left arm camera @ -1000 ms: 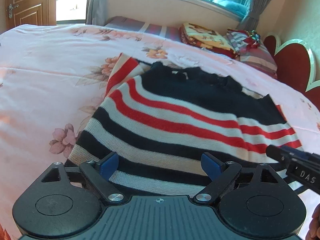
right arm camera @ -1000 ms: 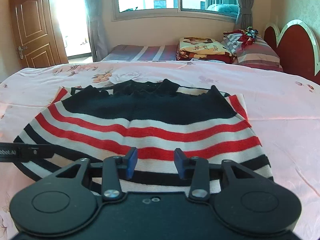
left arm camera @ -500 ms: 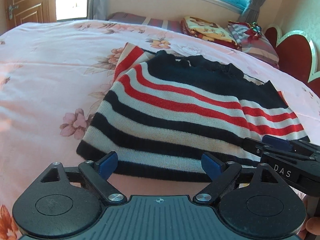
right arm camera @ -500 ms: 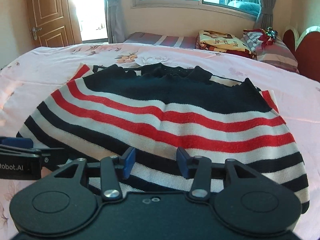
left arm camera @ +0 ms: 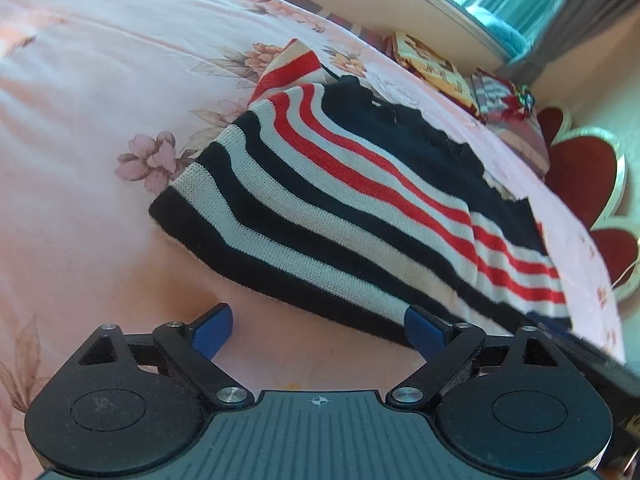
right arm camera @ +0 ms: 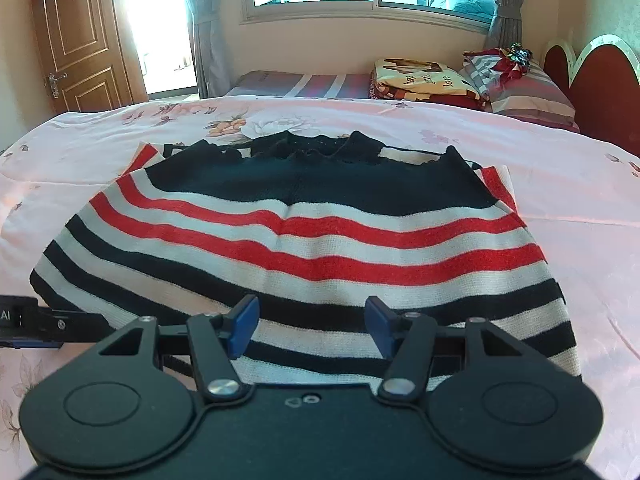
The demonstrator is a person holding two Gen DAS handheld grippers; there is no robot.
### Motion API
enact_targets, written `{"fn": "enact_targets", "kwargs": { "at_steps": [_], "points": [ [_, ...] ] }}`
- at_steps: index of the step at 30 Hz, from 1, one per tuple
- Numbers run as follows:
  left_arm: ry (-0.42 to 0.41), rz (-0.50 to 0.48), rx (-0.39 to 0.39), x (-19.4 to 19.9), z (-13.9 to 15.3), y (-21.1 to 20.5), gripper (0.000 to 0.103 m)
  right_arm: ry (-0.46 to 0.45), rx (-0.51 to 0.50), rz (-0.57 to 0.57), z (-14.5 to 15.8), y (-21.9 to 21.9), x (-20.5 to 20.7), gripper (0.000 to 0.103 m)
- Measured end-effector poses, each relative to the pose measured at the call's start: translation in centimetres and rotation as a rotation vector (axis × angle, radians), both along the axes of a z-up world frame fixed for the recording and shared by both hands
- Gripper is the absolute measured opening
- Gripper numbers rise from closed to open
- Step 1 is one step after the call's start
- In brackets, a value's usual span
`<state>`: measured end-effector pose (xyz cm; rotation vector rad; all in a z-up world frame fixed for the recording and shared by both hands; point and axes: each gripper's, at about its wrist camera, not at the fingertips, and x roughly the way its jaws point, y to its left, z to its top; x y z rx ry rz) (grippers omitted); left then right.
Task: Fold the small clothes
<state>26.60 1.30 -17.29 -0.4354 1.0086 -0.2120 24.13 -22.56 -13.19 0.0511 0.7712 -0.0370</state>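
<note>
Sweater (right arm camera: 304, 240), a soft and light striped knit, lies flat on the pink bed (right arm camera: 580, 184), collar away from the cameras. It looks limp and will sag and stretch when lifted, so the hem corners seem the best places to pinch. Left gripper (left arm camera: 318, 326) is spread and empty, just before the hem. Right gripper (right arm camera: 306, 322) is also spread, above the hem, holding nothing.

Left claw (left arm camera: 318, 330) gapes wide before striped sweater (left arm camera: 360, 200) on floral bedsheet (left arm camera: 100, 100).
</note>
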Motion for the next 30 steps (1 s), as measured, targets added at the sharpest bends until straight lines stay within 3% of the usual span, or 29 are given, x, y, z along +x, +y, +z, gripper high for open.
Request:
{"fn": "enact_targets", "kwargs": {
  "at_steps": [2,10,14,19,21,22,23,26,28,30],
  "points": [
    [-0.001,0.038,-0.066,0.1,-0.4,0.3,0.100,0.002,0.014,-0.012,-0.1,-0.3,-0.1,0.058],
    [-0.061,0.142,-0.234,1.1,-1.8,0.6,0.098,0.004,0.028,-0.025,-0.6,-1.1,0.0,0.058],
    [-0.085,0.194,-0.273,2.4,-2.5,0.7,0.083,-0.005,0.025,-0.020,-0.8,-1.3,0.3,0.058],
    [-0.108,0.225,-0.263,4.4,-2.8,0.0,0.073,-0.031,0.014,-0.029,-0.6,-1.4,1.9,0.058],
    [-0.117,0.226,-0.243,5.1,-2.9,-0.4,0.062,-0.042,0.020,-0.037,-0.5,-1.5,2.7,0.058],
    [-0.114,0.229,-0.231,5.3,-3.0,-0.4,0.047,-0.048,0.022,-0.034,-0.4,-1.3,3.0,0.058],
    [-0.106,0.240,-0.231,5.5,-3.3,-0.1,0.038,-0.050,0.018,-0.027,-0.6,-1.1,3.3,0.058],
    [-0.091,0.257,-0.273,5.9,-3.6,0.6,0.034,-0.034,-0.022,0.002,-2.4,-0.1,3.4,0.061],
    [-0.100,0.256,-0.267,5.9,-3.2,0.5,0.027,-0.062,-0.100,0.026,-2.9,0.9,3.0,0.062],
    [-0.147,0.228,-0.245,5.7,-2.0,-0.1,0.021,-0.057,-0.083,0.020,-2.7,0.6,3.1,0.062]
  ]
}}
